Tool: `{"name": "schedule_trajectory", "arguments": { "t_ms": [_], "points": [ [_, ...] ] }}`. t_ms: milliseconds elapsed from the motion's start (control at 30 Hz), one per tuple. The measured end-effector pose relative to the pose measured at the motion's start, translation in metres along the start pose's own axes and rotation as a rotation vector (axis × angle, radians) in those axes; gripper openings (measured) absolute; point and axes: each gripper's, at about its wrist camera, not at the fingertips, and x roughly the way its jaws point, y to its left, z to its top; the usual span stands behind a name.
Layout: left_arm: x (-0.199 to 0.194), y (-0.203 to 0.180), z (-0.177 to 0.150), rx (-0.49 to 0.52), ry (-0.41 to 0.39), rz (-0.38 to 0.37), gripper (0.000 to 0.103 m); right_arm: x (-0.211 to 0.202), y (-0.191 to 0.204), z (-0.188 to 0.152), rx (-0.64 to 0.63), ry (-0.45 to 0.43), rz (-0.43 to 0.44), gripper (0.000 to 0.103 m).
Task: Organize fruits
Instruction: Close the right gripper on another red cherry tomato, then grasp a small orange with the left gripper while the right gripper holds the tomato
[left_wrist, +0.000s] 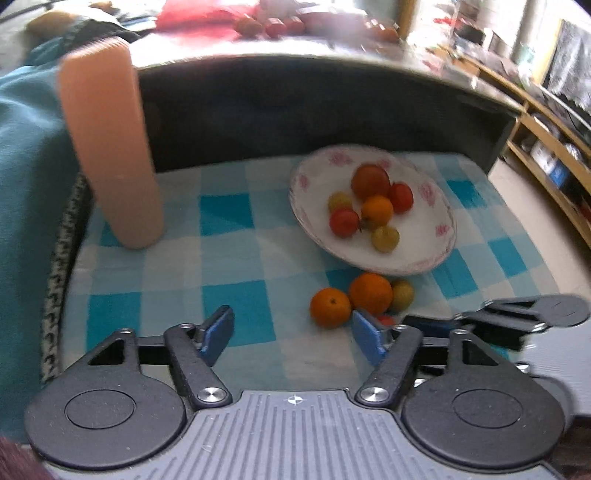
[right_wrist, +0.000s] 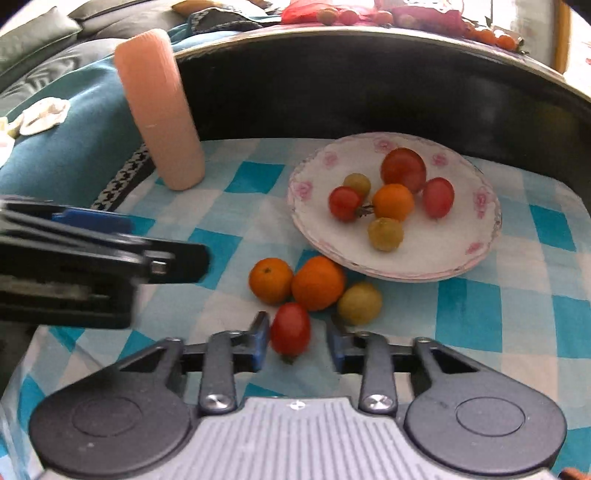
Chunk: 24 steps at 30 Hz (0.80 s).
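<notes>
Straddling a red tomato (right_wrist: 290, 328) on the checked cloth (right_wrist: 469, 306), the right gripper (right_wrist: 297, 341) has its left pad against the fruit, the right pad apart, jaws not gripping. The left gripper (left_wrist: 291, 338) hangs unclenched, holding nothing. Two oranges (right_wrist: 318, 282) and a yellow fruit (right_wrist: 359, 303) lie just beside the plate (right_wrist: 461, 254) of fruit.

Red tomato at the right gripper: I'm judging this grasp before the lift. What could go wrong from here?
The red tomato lies off-centre in the right gripper, close to one finger; closing may roll or squash it. It also sits close to the large orange, which might get nudged toward the plate.
</notes>
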Motion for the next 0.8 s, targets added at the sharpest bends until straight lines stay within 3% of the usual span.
{"name": "schedule_trajectory", "arguments": {
  "t_ms": [267,600,800],
  "points": [
    [0.023,-0.019,-0.012,0.214,0.018,-0.022,0.066,-0.02,-0.01,-0.01,-0.005,0.022,-0.033,0.036],
    [0.043,-0.026,-0.006,0.242,-0.012,-0.055,0.068,-0.037,-0.015,-0.02,0.007,0.02,-0.032,0.036],
    [0.052,-0.028,-0.008,0.263,-0.005,-0.058,0.06,-0.04,-0.021,-0.025,0.018,0.022,-0.025,0.036]
  ]
}}
